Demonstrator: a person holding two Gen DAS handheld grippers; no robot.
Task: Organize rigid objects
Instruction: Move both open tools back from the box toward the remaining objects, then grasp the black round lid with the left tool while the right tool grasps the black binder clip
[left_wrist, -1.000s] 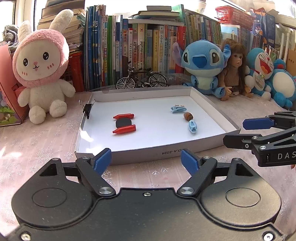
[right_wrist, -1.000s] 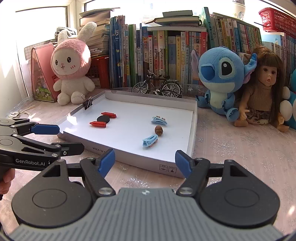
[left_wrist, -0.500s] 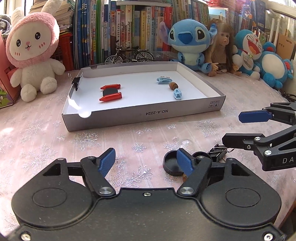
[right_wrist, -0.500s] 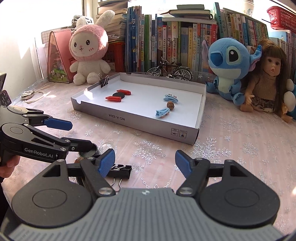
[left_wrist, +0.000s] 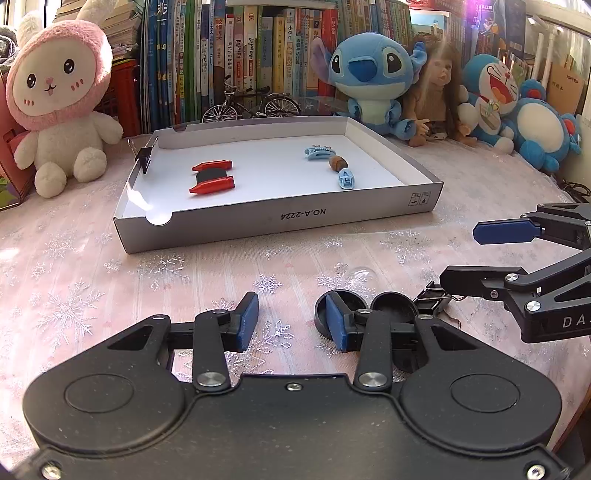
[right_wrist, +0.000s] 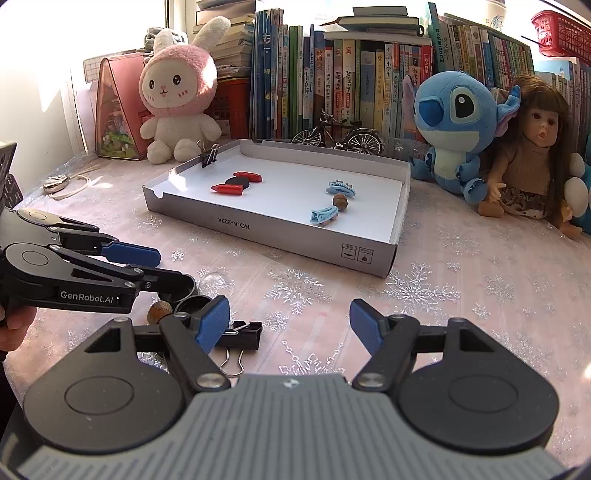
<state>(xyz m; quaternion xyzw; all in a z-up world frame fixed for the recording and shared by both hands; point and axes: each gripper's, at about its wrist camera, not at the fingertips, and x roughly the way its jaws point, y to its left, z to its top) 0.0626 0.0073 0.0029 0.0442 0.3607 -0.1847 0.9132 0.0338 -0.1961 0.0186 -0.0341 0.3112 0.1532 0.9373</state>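
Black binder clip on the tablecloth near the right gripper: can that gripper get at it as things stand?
Probably yes. The binder clip lies flat on the tablecloth beside the right gripper's left finger, nothing on top of it. The jaws are open and empty; a small sideways shift looks needed.

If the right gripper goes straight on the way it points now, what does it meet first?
Most likely the bare tablecloth ahead of the right gripper; beyond it stands the white box. The binder clip lies off to its left finger.
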